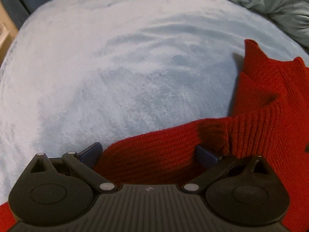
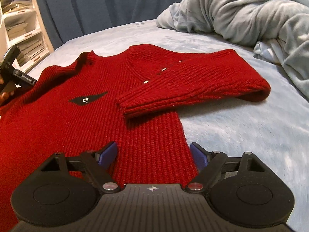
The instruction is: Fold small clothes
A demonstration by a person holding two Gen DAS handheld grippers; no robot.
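A pale blue plush blanket [image 2: 241,127] covers the bed, and a red sweater [image 2: 77,119] lies flat on it. Beyond the sweater hangs a dark blue curtain [image 2: 96,5], with a white shelf [image 2: 23,25] of papers at its left and a rumpled grey-green throw [image 2: 251,13] at its right. One sleeve [image 2: 193,81] is folded across the sweater's buttoned chest; a black patch [image 2: 87,99] carries a small white logo, too small to read. The left gripper [image 1: 148,152] straddles a knit fold, released. The right gripper [image 2: 153,156] is spread over the hem, gripping nothing.
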